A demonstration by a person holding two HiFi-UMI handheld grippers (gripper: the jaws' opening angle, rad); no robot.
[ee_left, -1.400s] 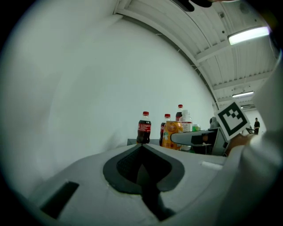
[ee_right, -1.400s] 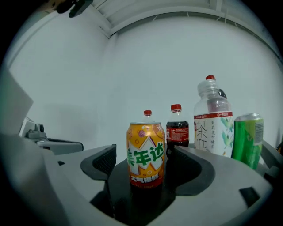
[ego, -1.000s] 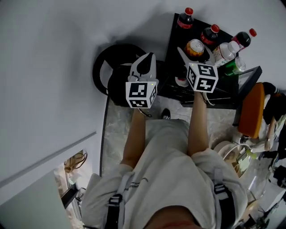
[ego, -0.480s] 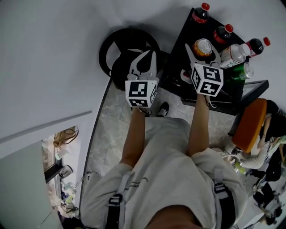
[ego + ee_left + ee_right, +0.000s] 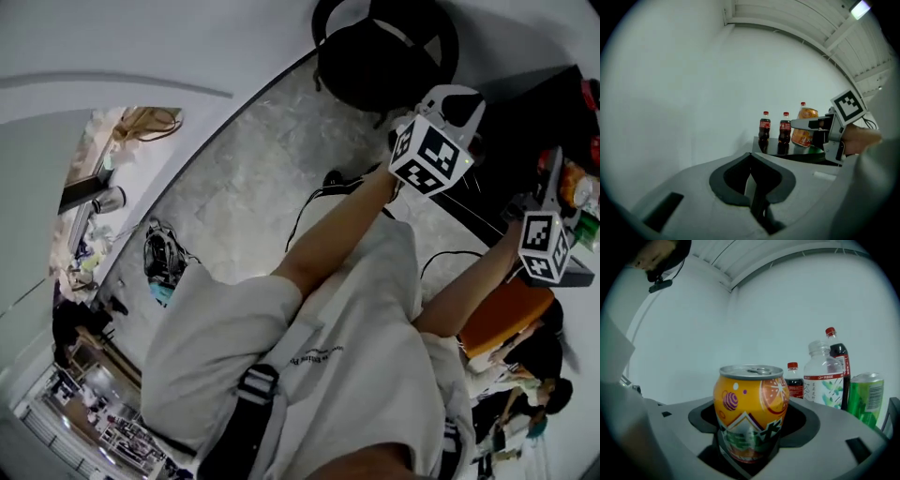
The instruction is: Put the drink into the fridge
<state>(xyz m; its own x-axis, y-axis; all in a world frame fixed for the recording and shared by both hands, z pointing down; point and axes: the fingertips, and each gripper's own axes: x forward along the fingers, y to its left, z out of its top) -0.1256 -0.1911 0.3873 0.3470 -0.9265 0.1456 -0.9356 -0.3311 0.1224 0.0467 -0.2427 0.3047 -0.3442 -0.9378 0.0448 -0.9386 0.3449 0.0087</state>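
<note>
Right gripper (image 5: pixel 749 451) clamped on orange can (image 5: pixel 751 411), can upright at black table (image 5: pixel 787 151). Lifted or resting: can't tell. Left gripper (image 5: pixel 752 185) jaws pressed together, nothing between. It faces bare white wall (image 5: pixel 684 93) left of table edge, open air there.

Right gripper view, behind can:
- three bottles: small cola bottle (image 5: pixel 793 380), clear bottle (image 5: pixel 824 378), tall dark bottle (image 5: pixel 840 362)
- one green can (image 5: pixel 865 397)

Left gripper view instead: two red-capped colas (image 5: pixel 764 127) side by side near table's left edge. Head view alone shows marble floor (image 5: pixel 244 169), open, and black round object (image 5: pixel 384 52) by wall.
</note>
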